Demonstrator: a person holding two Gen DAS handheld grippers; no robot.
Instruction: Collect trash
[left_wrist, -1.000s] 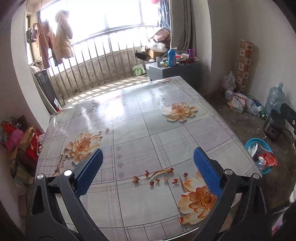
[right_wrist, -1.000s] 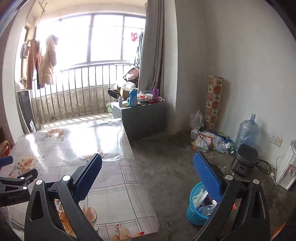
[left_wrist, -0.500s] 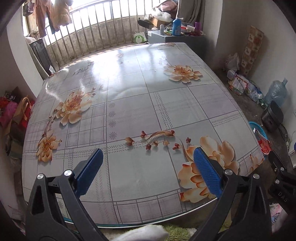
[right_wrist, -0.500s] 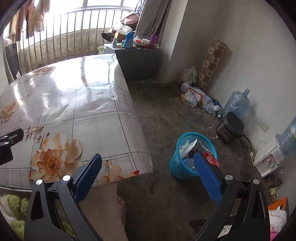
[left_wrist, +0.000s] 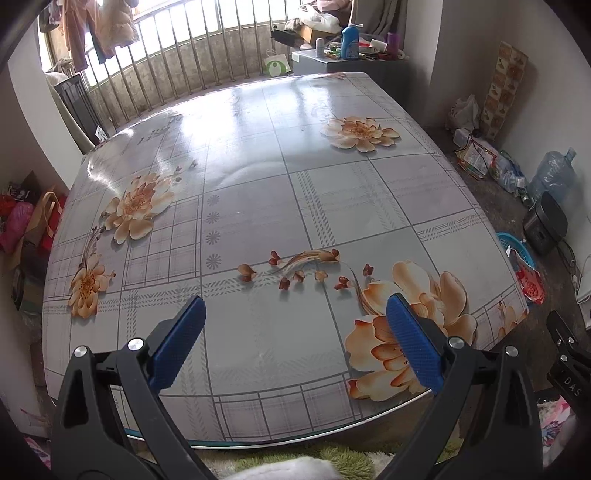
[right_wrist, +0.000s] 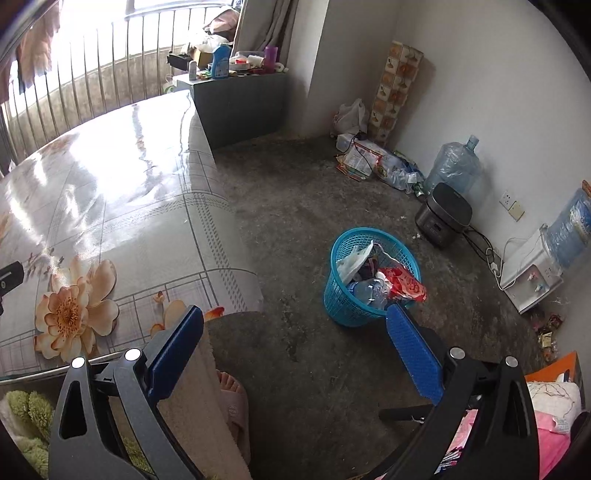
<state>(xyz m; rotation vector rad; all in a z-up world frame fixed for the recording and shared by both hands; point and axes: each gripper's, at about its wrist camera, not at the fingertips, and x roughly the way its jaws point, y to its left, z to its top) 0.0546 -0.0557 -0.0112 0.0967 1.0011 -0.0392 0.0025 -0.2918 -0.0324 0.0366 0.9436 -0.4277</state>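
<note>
Judging from how things lie, little remains to be grasped on the worktop (left_wrist: 295, 206), whose flowered cloth is seen bare of loose items. Both grippers are held released, fingers spread wide and nothing between them: the left gripper (left_wrist: 295, 339) above the near edge of the worktop, the right gripper (right_wrist: 295, 343) above the floor (right_wrist: 295, 206). The trash is found in the blue basket (right_wrist: 340, 295), which stands on the floor beside the worktop and is piled to the rim with a clear bottle (right_wrist: 369, 290) and a red wrapper (right_wrist: 402, 282).

Spillage could be caused if more were pressed onto that heap, or if the light basket were knocked over.

Only a sliver of the basket is shown by the left wrist view; its contents, the scattered wrappers (right_wrist: 548, 332) by the wall and a slippered foot (right_wrist: 231, 398) are shown by the right wrist view alone.
</note>
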